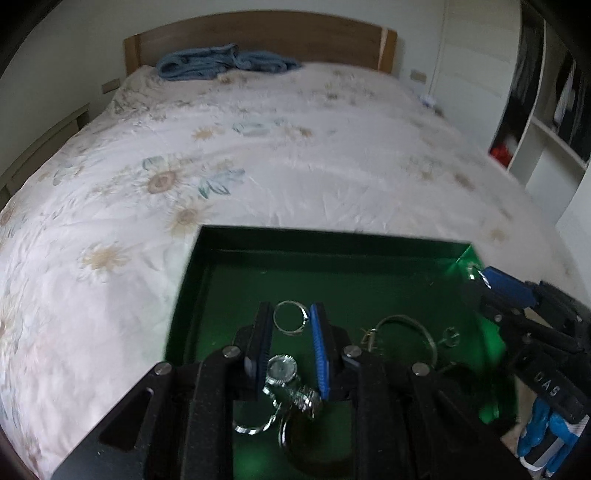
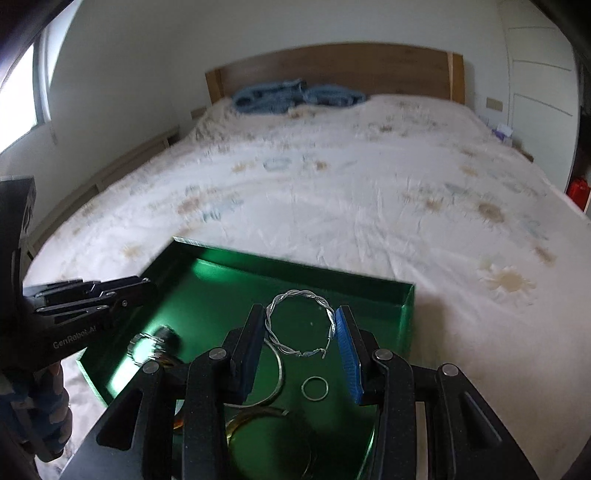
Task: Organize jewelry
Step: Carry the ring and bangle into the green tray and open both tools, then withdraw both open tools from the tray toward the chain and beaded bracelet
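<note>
A green tray (image 1: 332, 243) (image 2: 295, 268) lies on the bed's near end. My left gripper (image 1: 291, 314) hovers over it, shut on a thin silver ring (image 1: 291, 331) pinched between its pads. Below the ring, a silver watch (image 1: 282, 369) lies in the tray; it shows blurred in the right wrist view (image 2: 155, 339). My right gripper (image 2: 300, 317) is shut on a twisted silver bracelet (image 2: 295, 293) that spans the gap between its fingers. Each gripper shows in the other's view: the right gripper (image 1: 480, 275) over the tray's right corner, the left gripper (image 2: 147, 291) over its left side.
Loose in the tray are a silver bangle (image 1: 406, 321) (image 2: 281, 369), a small ring (image 2: 303, 387) and an earring (image 1: 450, 334). The floral bedcover (image 1: 258, 166) stretches to a wooden headboard (image 1: 258, 33) with a folded blue cloth (image 1: 221, 62). White shelves (image 1: 546, 129) stand on the right.
</note>
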{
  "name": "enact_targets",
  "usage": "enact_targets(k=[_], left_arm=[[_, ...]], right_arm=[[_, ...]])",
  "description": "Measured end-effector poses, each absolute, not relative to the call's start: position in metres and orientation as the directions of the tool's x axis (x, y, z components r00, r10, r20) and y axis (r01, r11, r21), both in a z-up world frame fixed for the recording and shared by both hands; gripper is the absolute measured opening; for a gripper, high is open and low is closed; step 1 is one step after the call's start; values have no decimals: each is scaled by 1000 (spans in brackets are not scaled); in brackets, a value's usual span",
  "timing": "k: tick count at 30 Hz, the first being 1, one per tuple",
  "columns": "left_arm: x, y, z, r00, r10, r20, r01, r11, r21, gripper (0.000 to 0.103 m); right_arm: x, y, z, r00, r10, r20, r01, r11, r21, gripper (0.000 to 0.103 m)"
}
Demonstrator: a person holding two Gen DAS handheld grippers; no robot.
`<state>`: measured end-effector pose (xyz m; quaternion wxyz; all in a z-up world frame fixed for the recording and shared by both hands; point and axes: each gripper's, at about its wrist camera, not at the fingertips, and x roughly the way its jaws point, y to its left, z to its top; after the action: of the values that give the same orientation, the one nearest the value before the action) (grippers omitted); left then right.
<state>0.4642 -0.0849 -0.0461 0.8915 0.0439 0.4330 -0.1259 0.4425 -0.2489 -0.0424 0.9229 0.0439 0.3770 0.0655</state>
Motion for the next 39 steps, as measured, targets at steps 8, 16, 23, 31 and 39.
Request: enact_targets(k=[8, 16, 23, 31, 39], left_arm=[[483, -106, -81, 524, -96, -847, 267, 962, 55, 19], [482, -97, -87, 523, -97, -847, 240, 970, 36, 20], [479, -76, -77, 524, -122, -843, 200, 980, -18, 21], [429, -41, -25, 610, -146, -779, 168, 984, -53, 22], [343, -7, 18, 669, -164, -725, 163, 984, -73, 22]], right_arm=[[473, -238, -80, 567, 74, -820, -69, 997, 42, 38], [479, -235, -90, 508, 31, -861, -68, 998, -4, 38], [474, -239, -85, 508, 53, -860, -51, 998, 31, 45], [426, -243, -38, 591, 103, -800, -45, 994, 95, 54], [343, -239, 26, 681, 163, -713, -80, 986, 150, 56]])
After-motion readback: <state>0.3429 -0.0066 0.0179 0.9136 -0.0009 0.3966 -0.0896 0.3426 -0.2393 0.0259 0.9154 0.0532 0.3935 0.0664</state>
